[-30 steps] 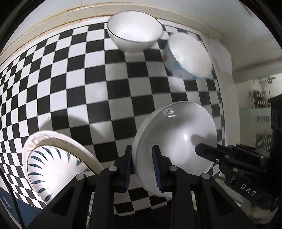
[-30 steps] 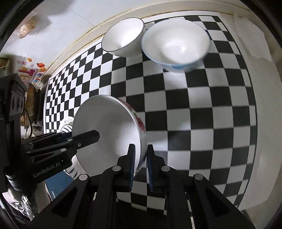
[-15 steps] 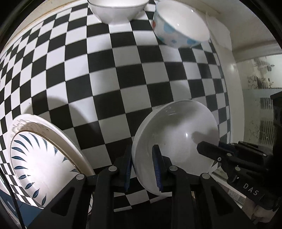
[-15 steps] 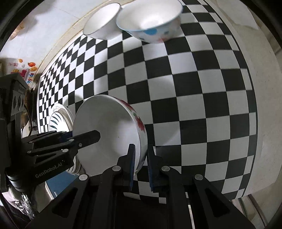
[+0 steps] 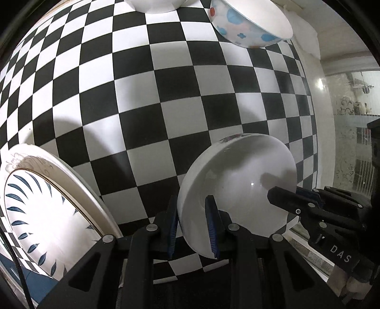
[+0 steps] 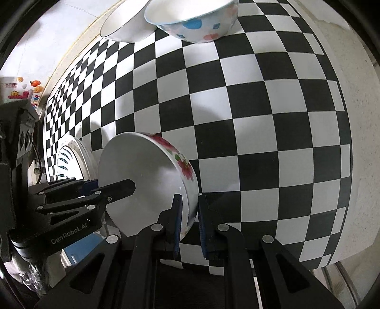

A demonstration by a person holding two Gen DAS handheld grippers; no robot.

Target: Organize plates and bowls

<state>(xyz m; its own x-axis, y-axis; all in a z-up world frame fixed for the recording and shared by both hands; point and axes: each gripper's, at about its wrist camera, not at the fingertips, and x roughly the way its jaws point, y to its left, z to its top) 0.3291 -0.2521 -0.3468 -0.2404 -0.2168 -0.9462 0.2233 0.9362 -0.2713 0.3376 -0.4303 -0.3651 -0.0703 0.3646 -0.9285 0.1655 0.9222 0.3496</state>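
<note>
Both grippers hold one white bowl with red flowers (image 6: 147,173) above the checkered table, tilted on its side. My left gripper (image 5: 192,221) is shut on its left rim; the bowl (image 5: 239,185) fills the lower right of that view. My right gripper (image 6: 190,218) is shut on its right rim. A blue-dotted bowl (image 5: 249,26) (image 6: 197,21) and a plain white bowl (image 6: 125,26) (image 5: 154,6) stand at the table's far edge. Stacked plates, the top one with blue leaf marks (image 5: 42,206) (image 6: 71,161), lie at the near left.
The black-and-white checkered table (image 5: 166,95) (image 6: 261,118) ends at a white edge on the right (image 6: 356,142). A wall with stickers (image 6: 21,90) is at the far left. Each view shows the other gripper's body (image 5: 320,218) (image 6: 59,209).
Both grippers have moved forward and lower over the table with the flowered bowl held between them; the two far bowls and the plates now look closer and larger.
</note>
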